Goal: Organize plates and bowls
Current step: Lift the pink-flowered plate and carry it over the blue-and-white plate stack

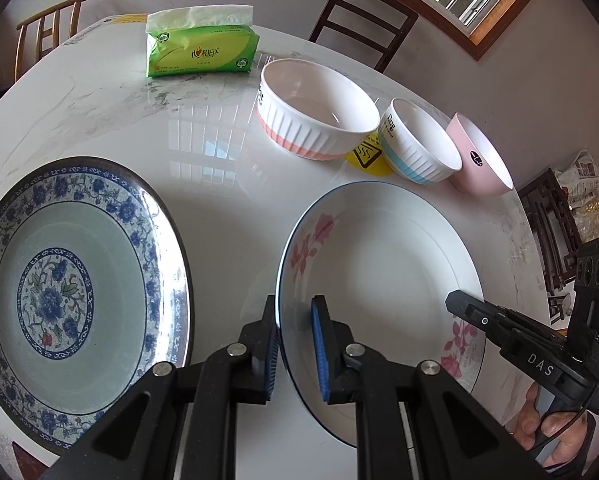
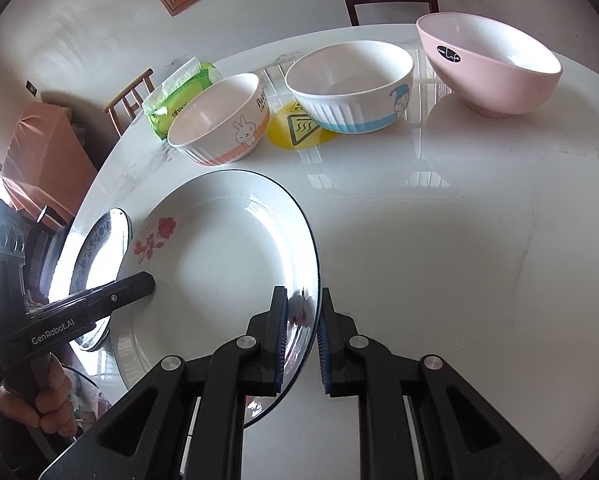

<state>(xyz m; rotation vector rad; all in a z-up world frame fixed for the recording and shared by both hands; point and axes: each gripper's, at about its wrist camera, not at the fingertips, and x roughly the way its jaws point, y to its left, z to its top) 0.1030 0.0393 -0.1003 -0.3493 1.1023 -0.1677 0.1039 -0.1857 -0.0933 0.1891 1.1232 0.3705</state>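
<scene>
Bench (image 1: 227, 208): round white marble top, glossy.

Left gripper (image 1: 295, 344): jaws straddle the left rim of the white rose-print plate (image 1: 383, 264), one blue pad outside the rim, one over the plate's inner slope. A narrow gap shows between pads and rim in the left wrist view; whether they actually pinch it cannot be told from here.

Right gripper (image 2: 302, 338): jaws straddle the opposite, right rim of the same plate (image 2: 219, 256), inner pad above the plate face, outer pad over the bench. Rim sits in the gap; contact again unclear, so probably not yet clamped.

Rose-print plate: lies between both grippers at the near side of the bench, thin dark edge line, pink flowers on its border.

Blue-and-white floral plate (image 1: 71, 296): flat on the bench just left of the rose-print plate, apart from it in the left wrist view.

Bowls, in a row behind the plates:
- ribbed white bowl with orange band (image 1: 315, 108), rabbit drawing on its side (image 2: 219, 120)
- ribbed white bowl with blue band (image 1: 419, 142)
- pink bowl (image 1: 481, 160), rightmost, touching the blue-band bowl.

Yellow hot-surface sticker (image 1: 369, 156) on the bench between the two ribbed bowls.

Green tissue pack (image 1: 199, 44) at the far side, upright, tissue sticking out of the top.
</scene>
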